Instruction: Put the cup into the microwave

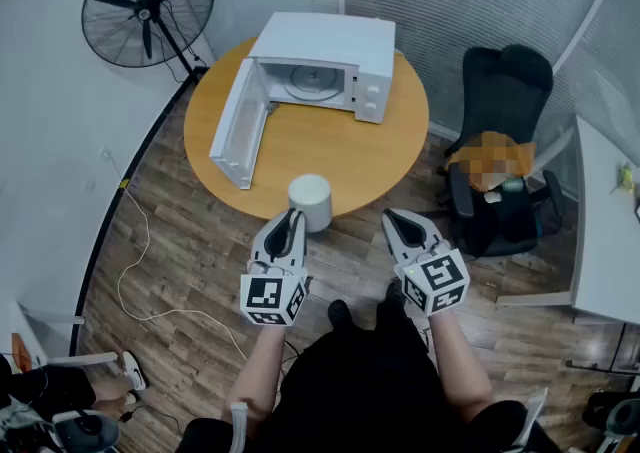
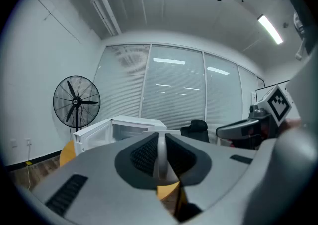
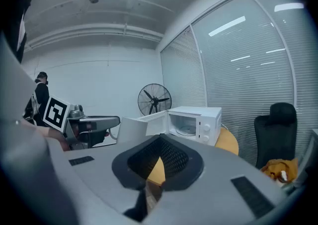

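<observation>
Evidently the reach for the cup has not begun in earnest: neither claw touches it. The left claw hovers just off the near edge of the round wooden desk, its tips close beside the cup, and its own view shows the jaws drawn together to a thin slit with nothing held. The right claw hangs further to the right, off the desk's edge, likewise closed down to a narrow gap and empty.

The microwave stands at the far side of the desk with its door swung wide to the left and the glass turntable bare, so the opening step looks done. The next move probably calls for the left claw to spread wide enough to span the cup, close on its sides, lift it and carry it across the desk into the open cavity.

The cup is a plain white, round-sided vessel, upright at the desk's near rim, with no handle visible from above. Its smooth, broad wall may demand a firm, centred grip.
</observation>
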`<state>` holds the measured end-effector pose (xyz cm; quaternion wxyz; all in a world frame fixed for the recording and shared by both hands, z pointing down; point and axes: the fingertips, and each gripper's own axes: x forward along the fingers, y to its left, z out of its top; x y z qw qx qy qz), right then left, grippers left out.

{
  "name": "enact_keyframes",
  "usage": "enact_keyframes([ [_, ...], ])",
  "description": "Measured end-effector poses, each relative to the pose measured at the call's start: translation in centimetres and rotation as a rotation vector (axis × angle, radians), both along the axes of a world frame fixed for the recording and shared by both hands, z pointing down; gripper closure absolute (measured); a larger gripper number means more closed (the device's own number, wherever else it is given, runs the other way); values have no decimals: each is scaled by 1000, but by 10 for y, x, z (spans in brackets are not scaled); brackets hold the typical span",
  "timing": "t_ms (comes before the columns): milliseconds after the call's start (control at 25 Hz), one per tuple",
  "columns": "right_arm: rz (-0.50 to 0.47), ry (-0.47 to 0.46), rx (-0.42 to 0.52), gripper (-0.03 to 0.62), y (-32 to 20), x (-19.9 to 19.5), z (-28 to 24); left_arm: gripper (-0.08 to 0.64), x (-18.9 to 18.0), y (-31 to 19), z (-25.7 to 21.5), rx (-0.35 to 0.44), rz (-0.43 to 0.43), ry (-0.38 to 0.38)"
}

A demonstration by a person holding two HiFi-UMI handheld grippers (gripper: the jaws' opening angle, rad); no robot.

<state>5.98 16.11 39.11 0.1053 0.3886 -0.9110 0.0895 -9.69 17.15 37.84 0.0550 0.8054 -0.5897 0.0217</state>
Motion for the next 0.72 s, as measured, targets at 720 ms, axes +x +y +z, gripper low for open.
enact_keyframes([
  [720,36,-26,8,586,-4,-14,-3,520,-18,-4,-2,10,4,9],
])
